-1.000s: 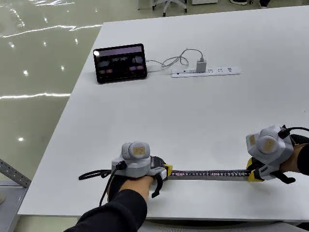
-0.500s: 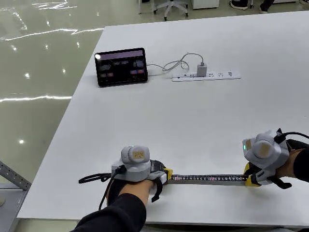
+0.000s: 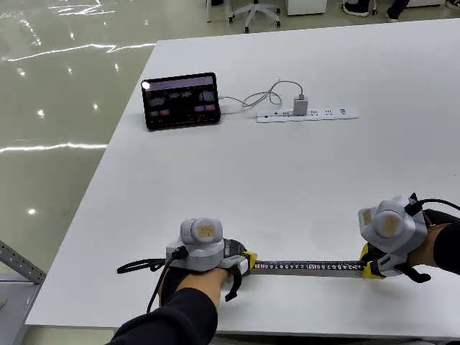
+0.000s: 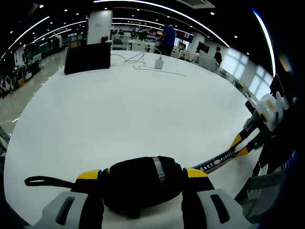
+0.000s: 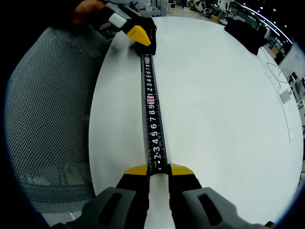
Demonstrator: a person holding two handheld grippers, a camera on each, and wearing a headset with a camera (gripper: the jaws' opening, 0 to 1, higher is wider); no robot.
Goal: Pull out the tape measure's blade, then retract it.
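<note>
Left gripper (image 4: 143, 174) is clamped round the black tape measure (image 4: 143, 186) near the table's (image 3: 287, 180) front edge. Right gripper (image 5: 155, 169) is pinched on the blade (image 5: 151, 109) tip, with the blade flat on the table between them. Tablet (image 3: 180, 99) and power strip (image 3: 307, 113) with a plugged-in charger (image 3: 300, 101) sit well apart, far side. Mesh chair (image 5: 52, 119) is just beside the edge. Blade reads 2 to 9, then a red mark; tablet text is too small to read.

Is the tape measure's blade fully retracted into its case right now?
No, the blade stretches from the case to the right gripper.
</note>
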